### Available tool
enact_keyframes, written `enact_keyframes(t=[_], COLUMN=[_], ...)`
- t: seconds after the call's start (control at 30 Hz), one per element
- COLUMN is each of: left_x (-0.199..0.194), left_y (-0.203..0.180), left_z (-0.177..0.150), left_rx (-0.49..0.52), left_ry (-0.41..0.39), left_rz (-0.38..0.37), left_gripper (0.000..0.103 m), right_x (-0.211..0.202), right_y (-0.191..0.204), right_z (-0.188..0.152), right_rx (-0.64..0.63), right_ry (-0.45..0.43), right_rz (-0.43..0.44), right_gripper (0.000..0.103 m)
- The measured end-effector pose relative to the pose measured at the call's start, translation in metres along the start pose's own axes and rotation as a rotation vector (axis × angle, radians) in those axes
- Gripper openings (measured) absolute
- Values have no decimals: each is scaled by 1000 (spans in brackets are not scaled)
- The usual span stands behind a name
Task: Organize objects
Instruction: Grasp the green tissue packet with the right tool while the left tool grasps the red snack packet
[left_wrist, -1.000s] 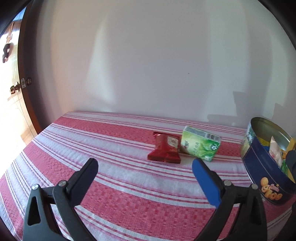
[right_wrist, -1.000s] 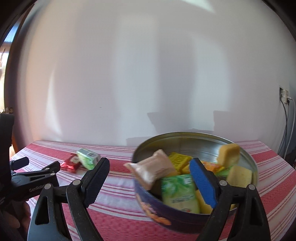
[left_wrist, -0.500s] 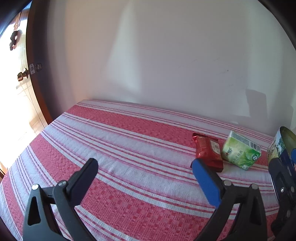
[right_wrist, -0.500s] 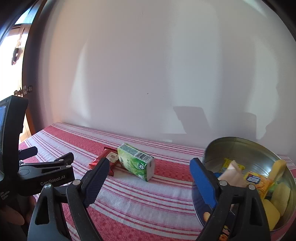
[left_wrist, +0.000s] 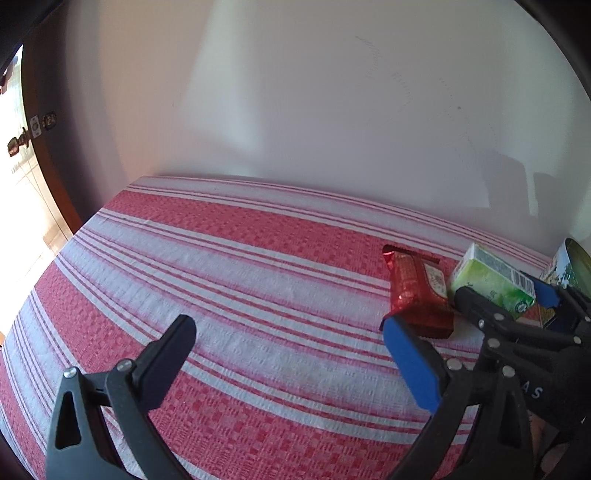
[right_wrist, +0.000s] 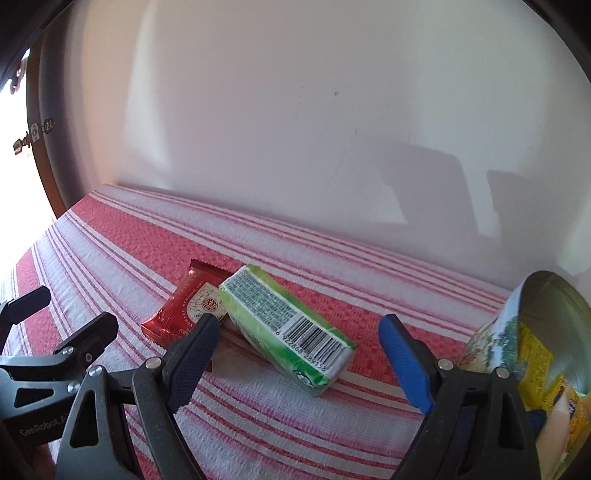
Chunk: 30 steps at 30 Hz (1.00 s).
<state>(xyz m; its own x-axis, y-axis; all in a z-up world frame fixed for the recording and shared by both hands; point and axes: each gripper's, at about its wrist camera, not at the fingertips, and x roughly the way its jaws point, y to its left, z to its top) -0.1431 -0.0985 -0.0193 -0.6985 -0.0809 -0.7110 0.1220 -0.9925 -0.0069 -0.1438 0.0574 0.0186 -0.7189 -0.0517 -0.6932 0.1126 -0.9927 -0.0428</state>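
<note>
A green tissue pack (right_wrist: 288, 325) with a barcode lies on the red-and-white striped cloth (right_wrist: 295, 417). A red foil packet (right_wrist: 184, 306) lies against its left side. My right gripper (right_wrist: 299, 326) hangs low over the green pack. Its jaws are closing, the pack is between its fingers, and the pads do not touch it. In the left wrist view my left gripper (left_wrist: 288, 339) stands open over bare cloth with nothing between its fingers. There the red packet (left_wrist: 417, 291) and green pack (left_wrist: 491, 280) lie to its right, with the right gripper (left_wrist: 502, 295) around the green pack.
A round blue tin (right_wrist: 517, 325) holding several yellow and green snack packs stands at the right edge. The white wall (right_wrist: 295, 129) runs just behind the table. The left gripper (right_wrist: 59, 317) shows at the lower left of the right wrist view.
The right gripper swung left from above the tin to the green pack, and its jaws narrowed a little. The left gripper moved left, so the packs now sit at its right.
</note>
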Motion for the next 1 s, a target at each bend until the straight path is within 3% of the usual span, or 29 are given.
enact_keyframes(t=[0.03, 0.17, 0.23, 0.47, 0.6, 0.67, 0.73, 0.77, 0.9, 1.0], left_x=[0, -3, -6, -13, 1, 18, 32, 37, 42, 38], left_y=[-1, -8, -10, -43, -74, -90, -99, -101, -92, -89], left_z=[0, 0, 1, 12, 19, 23, 26, 27, 29, 29], left_rx=[7, 17, 18, 81, 149, 191, 203, 202, 149, 131], left_ry=[1, -7, -20, -77, -35, 33, 91, 119, 127, 109], left_rz=[2, 8, -8, -69, -90, -65, -64, -67, -150, -147], left_gripper=[103, 103, 103, 103, 103, 101, 92, 92, 71, 41], right_x=[3, 8, 4, -36, -50, -53, -52, -50, -46, -43], right_y=[-2, -4, -6, -25, -45, -50, -50, -49, -55, -53], right_z=[-1, -5, -8, -9, -1, 0, 0, 0, -2, -3], right_rx=[3, -5, 2, 81, 146, 153, 147, 145, 162, 166], right_ry=[24, 74, 68, -114, -170, -181, -180, -175, -157, -152], right_rz=[22, 54, 66, -14, -29, -44, -71, -77, -83, -92], right_gripper=[78, 29, 29, 29, 29, 29, 29, 29, 29, 29])
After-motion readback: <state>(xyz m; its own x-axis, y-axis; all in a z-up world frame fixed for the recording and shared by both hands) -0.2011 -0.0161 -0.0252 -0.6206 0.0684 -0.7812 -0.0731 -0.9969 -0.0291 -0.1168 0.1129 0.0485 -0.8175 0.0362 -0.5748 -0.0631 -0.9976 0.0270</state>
